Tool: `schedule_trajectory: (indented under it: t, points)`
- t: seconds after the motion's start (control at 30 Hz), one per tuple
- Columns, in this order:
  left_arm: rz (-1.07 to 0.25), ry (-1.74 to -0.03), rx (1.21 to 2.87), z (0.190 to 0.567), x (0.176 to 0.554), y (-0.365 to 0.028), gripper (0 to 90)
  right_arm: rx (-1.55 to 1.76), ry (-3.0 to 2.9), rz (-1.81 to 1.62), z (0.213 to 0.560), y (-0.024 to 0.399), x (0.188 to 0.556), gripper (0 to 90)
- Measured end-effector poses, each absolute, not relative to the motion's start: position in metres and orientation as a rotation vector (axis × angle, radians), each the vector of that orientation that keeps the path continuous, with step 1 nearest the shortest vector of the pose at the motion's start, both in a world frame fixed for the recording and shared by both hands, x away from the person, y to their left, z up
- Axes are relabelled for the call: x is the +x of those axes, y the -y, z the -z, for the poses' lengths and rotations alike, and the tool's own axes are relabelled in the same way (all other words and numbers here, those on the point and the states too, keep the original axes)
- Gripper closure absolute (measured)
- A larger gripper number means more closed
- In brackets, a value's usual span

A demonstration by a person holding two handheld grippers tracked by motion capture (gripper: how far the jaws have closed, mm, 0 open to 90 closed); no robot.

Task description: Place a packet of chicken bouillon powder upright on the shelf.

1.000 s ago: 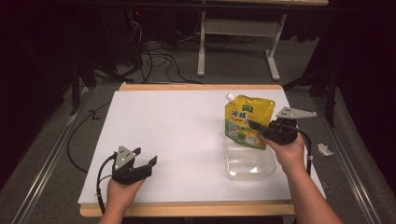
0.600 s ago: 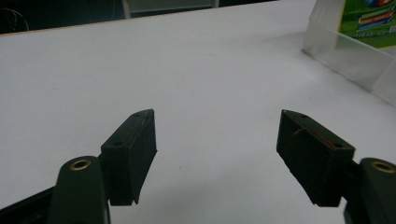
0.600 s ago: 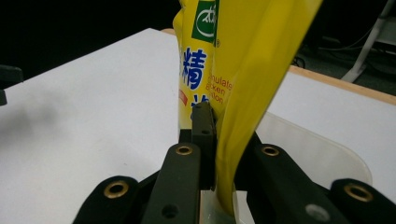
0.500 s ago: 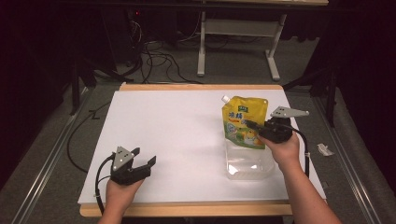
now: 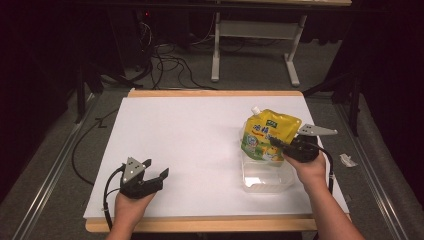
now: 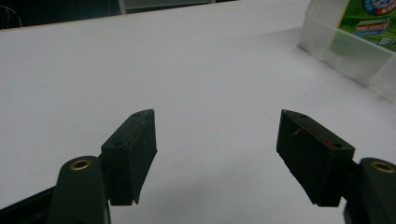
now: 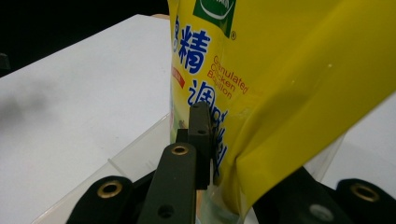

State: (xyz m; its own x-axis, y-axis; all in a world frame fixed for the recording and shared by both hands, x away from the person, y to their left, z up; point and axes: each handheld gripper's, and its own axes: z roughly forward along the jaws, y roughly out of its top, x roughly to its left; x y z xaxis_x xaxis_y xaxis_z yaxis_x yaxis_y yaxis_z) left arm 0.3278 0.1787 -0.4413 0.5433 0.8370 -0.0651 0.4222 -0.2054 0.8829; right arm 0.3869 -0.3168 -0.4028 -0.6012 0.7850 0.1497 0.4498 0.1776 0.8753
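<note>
Yellow and shiny, the soft plastic pouch (image 5: 269,135) with blue writing and a small white spout stands at the right of the frame in the high view. Its bottom end dips into a clear plastic box (image 5: 267,176) that sits on the white bench (image 5: 200,145), just below the pouch in the picture. The right tongs (image 5: 278,144) are pinching the pouch low down on its side. In the right gripper view, one black jaw presses flat on the printed face of the pouch (image 7: 280,84), and the yellow skin folds in around the grip. The clear wall of the box (image 7: 135,158) shows just under it.

At the lower left of the high view, the left tongs (image 5: 156,172) are spread wide with nothing between them. They sit low over the bare white top, well apart from the pouch and the box. In the left gripper view, the box (image 6: 345,51) with the pouch in it shows far off in the upper right corner.

A hand (image 5: 131,207) holds the left tongs, and another hand (image 5: 312,170) holds the right ones.
</note>
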Motion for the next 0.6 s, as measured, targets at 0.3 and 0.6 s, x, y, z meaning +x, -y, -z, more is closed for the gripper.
schedule_trajectory:
  t: [0.3,0.6]
  points:
    - [-0.533,-1.026,1.837,0.442,0.327,-0.176,29.0,1.177,-2.103,-1.386,0.404,0.316,0.382,80.0]
    - [-0.505,-0.996,1.863,0.444,0.328,-0.172,29.0,1.239,-2.030,-1.324,0.398,0.317,0.374,40.8]
